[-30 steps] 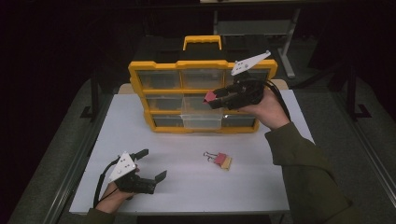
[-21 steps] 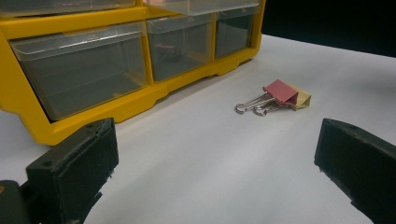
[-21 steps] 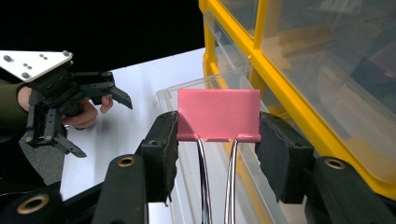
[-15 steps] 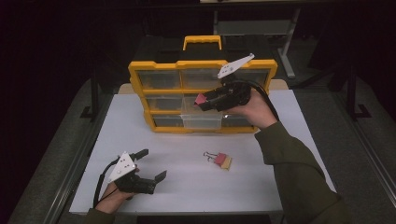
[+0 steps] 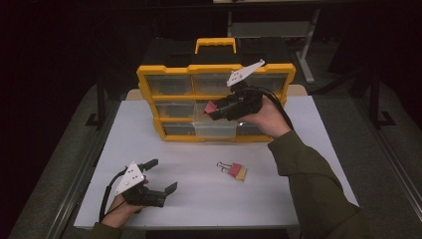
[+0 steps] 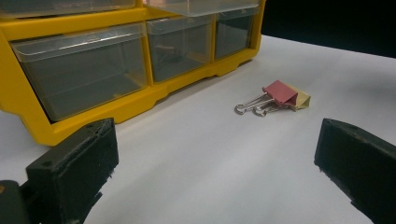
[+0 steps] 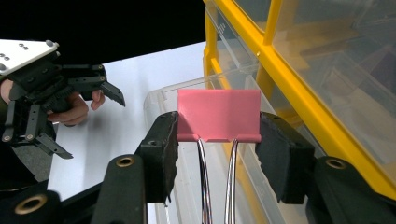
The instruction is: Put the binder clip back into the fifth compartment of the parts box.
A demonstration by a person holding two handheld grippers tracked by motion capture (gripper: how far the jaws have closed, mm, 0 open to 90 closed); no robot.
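Light, stiff, slick pink binder clip [image 7: 218, 115] pinched across its body by right hand-held gripper [image 7: 217, 140] over the organizer's [image 5: 149, 79] pulled-out drawer [image 5: 215, 130], jaws just easing apart; better grasped by flat sides.

I can read no text, label, brand, number or sign anywhere in my views. The yellow organizer box [image 5: 215, 102] at the upper middle of the high view has plain frames and clear drawer fronts with no lettering I can make out. The pink binder clip [image 7: 218, 115] in the middle of the right gripper view has a blank face, and the white desk [image 5: 298, 189] carries no markings.
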